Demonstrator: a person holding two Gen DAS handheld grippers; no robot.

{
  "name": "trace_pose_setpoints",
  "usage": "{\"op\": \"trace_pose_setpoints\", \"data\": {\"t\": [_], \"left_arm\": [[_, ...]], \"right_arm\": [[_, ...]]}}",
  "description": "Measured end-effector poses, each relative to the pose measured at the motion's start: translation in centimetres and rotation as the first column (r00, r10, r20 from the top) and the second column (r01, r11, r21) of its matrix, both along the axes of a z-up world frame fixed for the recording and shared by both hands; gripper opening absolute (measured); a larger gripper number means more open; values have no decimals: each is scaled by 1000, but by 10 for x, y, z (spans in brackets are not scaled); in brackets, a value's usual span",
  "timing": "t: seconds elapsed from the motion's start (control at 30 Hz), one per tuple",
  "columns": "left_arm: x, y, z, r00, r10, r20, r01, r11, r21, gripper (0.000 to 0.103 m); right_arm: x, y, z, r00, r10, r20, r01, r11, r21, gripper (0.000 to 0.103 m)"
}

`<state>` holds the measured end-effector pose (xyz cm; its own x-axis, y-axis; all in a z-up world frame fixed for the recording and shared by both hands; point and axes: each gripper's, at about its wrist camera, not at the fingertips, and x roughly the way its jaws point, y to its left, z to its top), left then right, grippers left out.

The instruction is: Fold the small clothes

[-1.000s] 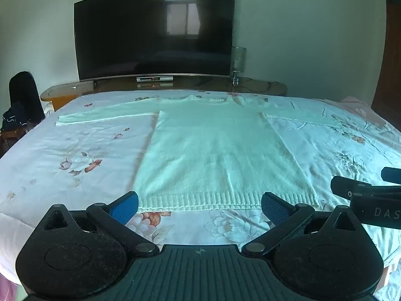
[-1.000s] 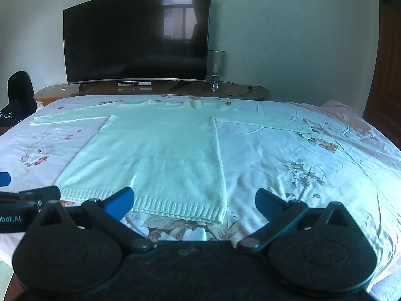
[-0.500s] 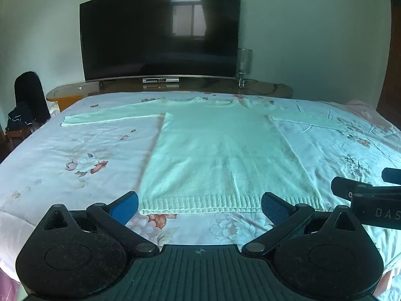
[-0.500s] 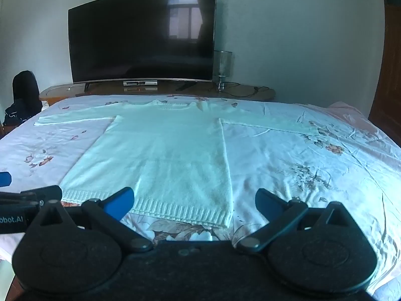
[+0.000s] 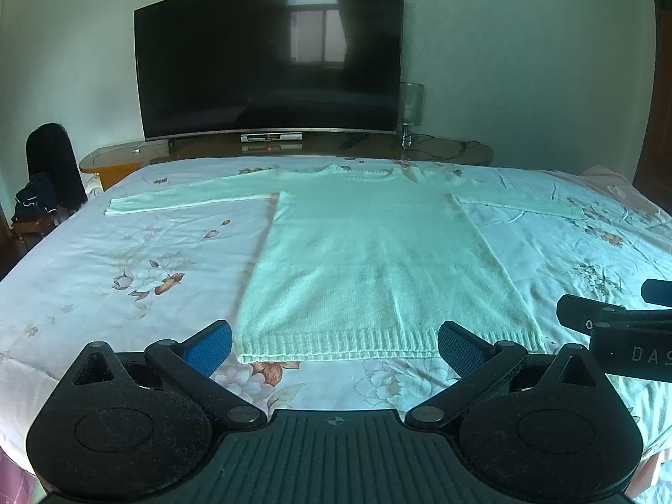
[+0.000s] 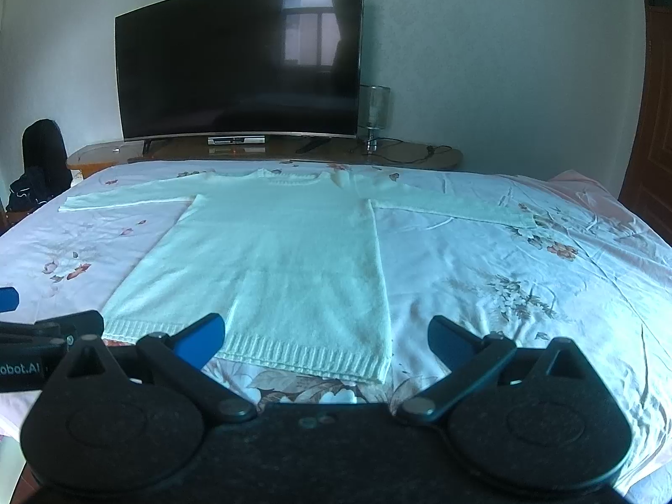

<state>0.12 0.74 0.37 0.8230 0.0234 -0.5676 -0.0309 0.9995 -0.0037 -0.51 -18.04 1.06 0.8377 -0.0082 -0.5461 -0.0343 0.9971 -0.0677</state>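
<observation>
Both tongs stand spread wide with nothing between them: the left gripper and the right gripper hover at six o'clock, just short of the ribbed hem of a white knit sweater. It lies flat on the floral bedsheet, sleeves out toward nine and three o'clock, neckline at twelve o'clock below the television.

You face a dark curved television on a wooden stand, a glass lamp beside it, floral bedsheet below, dark chair left.
</observation>
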Motion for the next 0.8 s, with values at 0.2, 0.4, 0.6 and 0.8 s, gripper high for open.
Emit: {"op": "trace_pose_setpoints", "data": {"t": [0.2,0.4,0.6,0.8], "left_arm": [[1,2,1,1000,3,3,-3,1000,2,103],[2,5,2,1000,4,5,-4,1000,4,103],[2,7,2,1000,6,8,-6,1000,0,103],[0,6,3,1000,1,6,-1,1000,-2,103]], "right_arm": [[0,2,0,1000,1,5,-1,1000,0,103],[1,2,0,1000,1,3,-1,1000,-3,103],[1,1,1,1000,0,1,0,1000,-3,103],[1,2,0,1000,2,3,-2,1000,-3,103]]}}
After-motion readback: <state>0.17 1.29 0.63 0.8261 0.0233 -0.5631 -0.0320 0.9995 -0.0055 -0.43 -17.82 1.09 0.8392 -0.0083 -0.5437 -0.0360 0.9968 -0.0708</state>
